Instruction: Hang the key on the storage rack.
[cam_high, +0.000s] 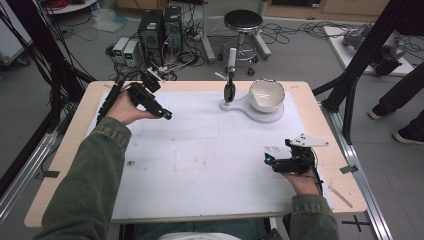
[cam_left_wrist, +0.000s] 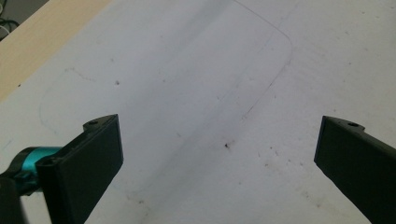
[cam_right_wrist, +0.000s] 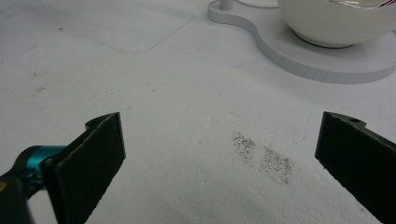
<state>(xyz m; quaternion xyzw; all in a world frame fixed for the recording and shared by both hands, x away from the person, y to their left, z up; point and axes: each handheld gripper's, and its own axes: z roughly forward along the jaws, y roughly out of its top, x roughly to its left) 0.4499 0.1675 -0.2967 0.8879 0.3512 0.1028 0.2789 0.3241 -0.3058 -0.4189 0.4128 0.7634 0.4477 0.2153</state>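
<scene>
Bowl on its white stand: rigid, likely fragile, slippery; take its rim, your two claws wide open, empty.

Looked down and forward from above the near edge in the high view, taking in the whole table, mat and floor beyond. Rode low on the left gripper in the left gripper view, close over bare mat, table edge at 10 o'clock. Sat closer still to the mat in the right gripper view, facing the stand and bowl at 1 o'clock. Shared by high and right gripper views: stand and bowl.
</scene>
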